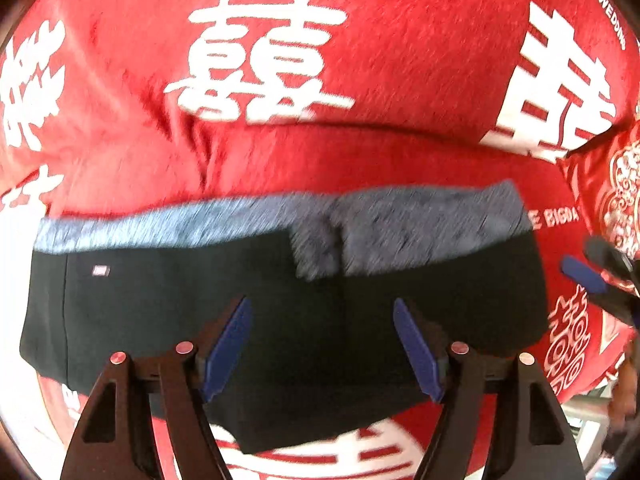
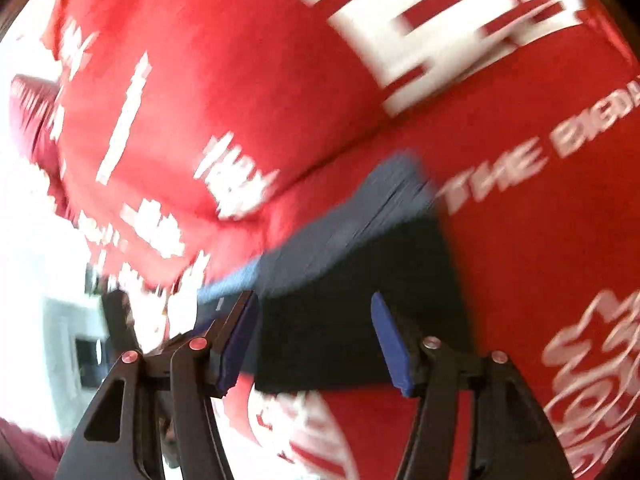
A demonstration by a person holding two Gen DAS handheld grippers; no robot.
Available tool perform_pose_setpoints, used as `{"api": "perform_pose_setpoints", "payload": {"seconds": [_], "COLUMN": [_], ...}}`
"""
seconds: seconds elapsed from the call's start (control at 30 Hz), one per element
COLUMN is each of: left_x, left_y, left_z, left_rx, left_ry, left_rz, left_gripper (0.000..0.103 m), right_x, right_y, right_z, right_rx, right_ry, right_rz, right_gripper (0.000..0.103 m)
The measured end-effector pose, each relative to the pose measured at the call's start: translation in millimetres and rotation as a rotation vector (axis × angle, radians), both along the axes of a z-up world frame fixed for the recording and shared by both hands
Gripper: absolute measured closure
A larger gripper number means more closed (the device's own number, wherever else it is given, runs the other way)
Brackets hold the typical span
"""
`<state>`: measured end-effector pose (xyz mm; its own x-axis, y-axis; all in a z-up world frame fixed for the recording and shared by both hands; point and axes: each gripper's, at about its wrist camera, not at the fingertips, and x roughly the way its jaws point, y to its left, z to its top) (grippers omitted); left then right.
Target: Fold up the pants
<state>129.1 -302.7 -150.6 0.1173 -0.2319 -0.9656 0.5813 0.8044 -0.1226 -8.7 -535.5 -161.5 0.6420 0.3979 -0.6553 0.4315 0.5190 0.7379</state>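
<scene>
The black pants (image 1: pixel 280 312) lie folded into a compact block on the red bedspread, with a grey fleecy lining band (image 1: pixel 280 216) along the far edge and a small white label at the left. My left gripper (image 1: pixel 322 344) is open and empty just above the block's near part. The other gripper's blue fingertip (image 1: pixel 584 274) shows at the right edge. In the blurred right wrist view the pants (image 2: pixel 360 300) lie ahead, and my right gripper (image 2: pixel 316 340) is open and empty over their near edge.
A red bedspread (image 1: pixel 360 40) with large white Chinese characters covers the whole surface. A red patterned pillow (image 1: pixel 616 200) lies at the right. In the right wrist view a dark red cushion (image 2: pixel 32 120) sits at the left, with a bright room beyond the bed edge.
</scene>
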Motion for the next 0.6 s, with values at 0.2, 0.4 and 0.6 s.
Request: {"api": "perform_pose_setpoints", "payload": {"seconds": [0.2,0.4,0.6], "left_x": [0.4,-8.4,-4.1], "left_y": [-51.9,-57.7,-19.3], "left_z": [-16.1,-42.0,-67.2], "left_rx": [-0.027,0.054,0.096], "left_ry": [0.022,0.018,0.090], "left_rz": [-0.031,-0.049,0.038], "left_gripper": [0.029,0.029,0.007], "right_x": [42.8,61.7,95.7], "right_y": [-56.9,-46.0,-11.1], "right_z": [-63.5,-71.3,-60.8], "right_rx": [0.185,0.183,-0.232], "right_ry": [0.042,0.094,0.258], "right_rz": [-0.012,0.079,0.228], "right_gripper": [0.053,0.072,0.063]}}
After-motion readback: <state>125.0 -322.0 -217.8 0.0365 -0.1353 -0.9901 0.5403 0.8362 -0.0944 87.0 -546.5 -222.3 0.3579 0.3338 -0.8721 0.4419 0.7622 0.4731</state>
